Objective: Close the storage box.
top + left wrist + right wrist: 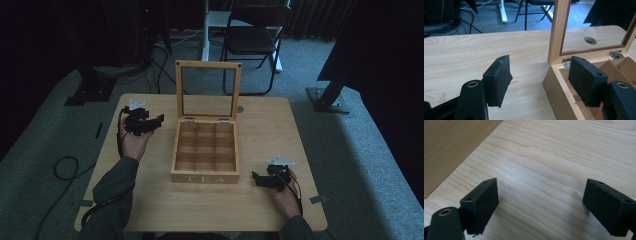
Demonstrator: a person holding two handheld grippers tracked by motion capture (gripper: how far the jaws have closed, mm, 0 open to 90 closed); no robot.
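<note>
A wooden tea box marked TEA stands mid-table with its glass-paned lid upright and its compartments bare. My left gripper hovers open just left of the box's back corner. In the left gripper view that gripper has its jaws wide apart, the left one over the tabletop and the right one in front of the box's rim near the hinge. My right gripper rests low at the box's front right, open; in the right gripper view it holds nothing, with the box wall at upper left.
The light wooden table has a round cable hole behind the lid. A folding chair and stand legs sit on the carpet beyond the far edge. Cables trail off the table's left side.
</note>
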